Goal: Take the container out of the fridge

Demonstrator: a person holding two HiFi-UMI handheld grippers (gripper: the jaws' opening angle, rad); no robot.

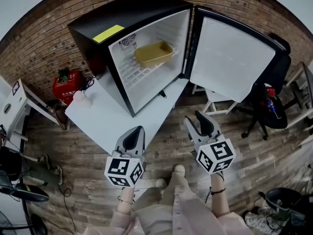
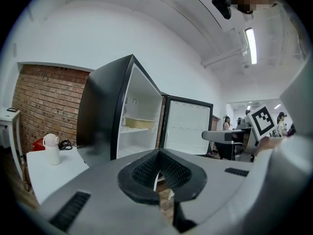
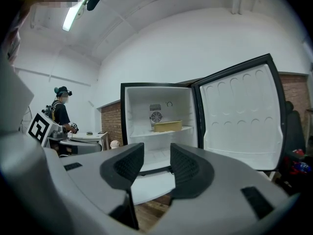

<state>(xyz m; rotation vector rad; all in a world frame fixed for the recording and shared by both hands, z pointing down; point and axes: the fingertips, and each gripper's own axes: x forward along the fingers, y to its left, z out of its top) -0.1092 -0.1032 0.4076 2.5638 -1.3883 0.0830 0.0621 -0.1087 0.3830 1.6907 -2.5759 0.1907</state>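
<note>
Two grippers hover short of the fridge (image 1: 96, 25), whose door (image 1: 230, 58) stands open. The left gripper (image 1: 139, 130) has its jaws pressed together on nothing. The right gripper (image 1: 198, 115) has its jaws spread, with nothing between them. Well ahead of both sets of jaws, the yellow container (image 1: 153, 54) sits on the wire shelf (image 1: 134, 73) inside.

Black fridge (image 1: 139, 11) (white inside), pale yellow container (image 1: 153, 54), white table (image 1: 105, 116), red-brown brick wall (image 1: 44, 43), grey-brown plank floor (image 1: 244, 153).

A small white jug (image 1: 81, 98) stands near the counter's (image 1: 105, 119) left corner. A red box (image 1: 66, 85) sits on the floor by the brick wall (image 1: 39, 43). A black chair (image 1: 272, 112) stands at the right.
</note>
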